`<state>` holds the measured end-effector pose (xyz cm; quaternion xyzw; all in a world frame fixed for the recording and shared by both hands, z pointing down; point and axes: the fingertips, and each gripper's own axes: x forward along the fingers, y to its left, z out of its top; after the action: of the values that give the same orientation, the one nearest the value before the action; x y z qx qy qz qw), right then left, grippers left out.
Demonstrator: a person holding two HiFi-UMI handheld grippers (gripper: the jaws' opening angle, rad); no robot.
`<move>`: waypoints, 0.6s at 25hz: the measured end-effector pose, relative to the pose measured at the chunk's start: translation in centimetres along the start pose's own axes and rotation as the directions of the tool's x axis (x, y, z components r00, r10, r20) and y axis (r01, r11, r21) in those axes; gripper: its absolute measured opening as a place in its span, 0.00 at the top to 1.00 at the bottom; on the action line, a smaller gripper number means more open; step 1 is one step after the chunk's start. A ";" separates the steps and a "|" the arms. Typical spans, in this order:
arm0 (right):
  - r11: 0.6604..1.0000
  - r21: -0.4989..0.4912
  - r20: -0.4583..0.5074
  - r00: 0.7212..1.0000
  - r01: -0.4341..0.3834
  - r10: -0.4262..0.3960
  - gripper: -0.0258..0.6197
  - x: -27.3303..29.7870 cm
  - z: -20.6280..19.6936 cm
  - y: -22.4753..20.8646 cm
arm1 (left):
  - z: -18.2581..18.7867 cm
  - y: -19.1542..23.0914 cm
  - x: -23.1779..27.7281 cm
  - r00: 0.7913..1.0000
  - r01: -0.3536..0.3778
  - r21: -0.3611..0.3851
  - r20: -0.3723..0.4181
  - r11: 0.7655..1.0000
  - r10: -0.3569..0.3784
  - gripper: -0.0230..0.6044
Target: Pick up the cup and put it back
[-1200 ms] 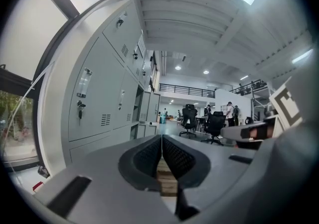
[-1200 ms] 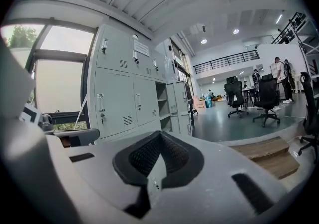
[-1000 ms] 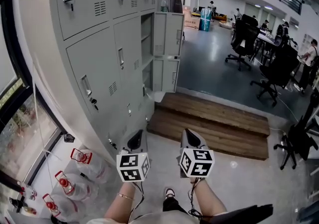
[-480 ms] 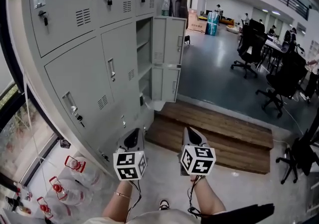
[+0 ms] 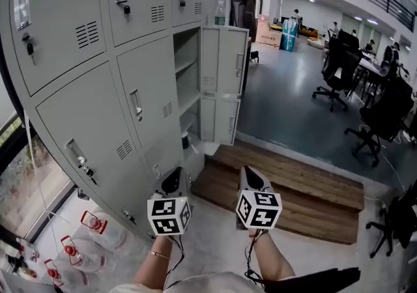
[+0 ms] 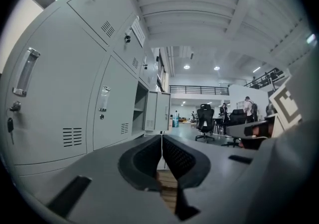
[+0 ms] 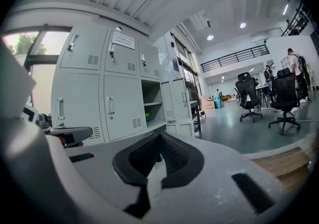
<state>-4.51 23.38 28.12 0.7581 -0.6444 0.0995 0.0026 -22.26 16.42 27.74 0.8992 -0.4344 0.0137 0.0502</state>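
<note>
No cup shows clearly in any view. In the head view my left gripper [image 5: 176, 176] and right gripper [image 5: 248, 174] are held side by side at waist height, both shut with nothing between the pads. They point toward a grey locker bank [image 5: 98, 90] whose open compartments [image 5: 189, 77] stand ahead, doors [image 5: 225, 57] swung out. The left gripper view has its jaws [image 6: 161, 139] closed on a thin line, lockers [image 6: 75, 98] to the left. In the right gripper view, past the closed jaws [image 7: 160, 142], a small yellow-green item [image 7: 147, 116] lies on an open locker shelf; I cannot tell what it is.
A low wooden step [image 5: 287, 184] lies on the floor ahead of the grippers. Water jugs with red caps [image 5: 81, 243] stand at the lower left by a window. Black office chairs [image 5: 339, 70] and desks fill the far right. A bottle [image 5: 220, 13] stands on top of the lockers.
The view has moved closer to the open lockers and tilted up, with the lockers sliding right and down. Both grippers keep their places in the view and stay shut.
</note>
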 end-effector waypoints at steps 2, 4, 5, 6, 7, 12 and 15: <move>1.000 -0.004 -0.004 1.000 -0.007 0.007 0.97 1.3 0.2 -0.9 | 0.1 -0.2 1.5 1.000 -0.006 0.003 0.003 1.000 0.006 0.95; 1.000 -0.005 -0.006 1.000 -0.009 0.009 0.97 2.4 0.3 -1.8 | 0.1 -0.4 2.7 1.000 -0.010 0.006 0.001 1.000 0.010 0.95; 1.000 -0.002 -0.007 1.000 -0.008 0.008 0.97 2.9 0.3 -2.2 | -0.1 -0.4 3.1 1.000 -0.013 0.008 -0.002 1.000 0.013 0.95; 1.000 0.007 -0.008 1.000 -0.007 0.007 0.97 3.4 0.3 -2.6 | -0.2 -0.4 3.6 1.000 -0.015 0.008 -0.007 1.000 0.015 0.95; 1.000 0.018 -0.010 1.000 -0.005 0.006 0.97 3.9 0.2 -2.9 | -0.4 -0.3 4.0 1.000 -0.017 0.008 -0.012 1.000 0.017 0.95; 0.999 0.038 -0.027 1.000 -0.013 0.014 0.97 5.9 -0.4 -3.6 | -0.8 -0.2 5.9 0.999 -0.023 0.011 -0.022 1.000 0.023 0.95; 0.999 0.047 -0.043 0.999 -0.013 0.015 0.97 7.0 -1.2 -4.0 | -1.4 -0.1 7.2 0.999 -0.022 0.010 -0.036 1.000 0.023 0.95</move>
<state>0.27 17.38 30.86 0.7510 -0.6471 0.1311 -0.0017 -17.73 11.02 29.59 0.8941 -0.4435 0.0324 0.0533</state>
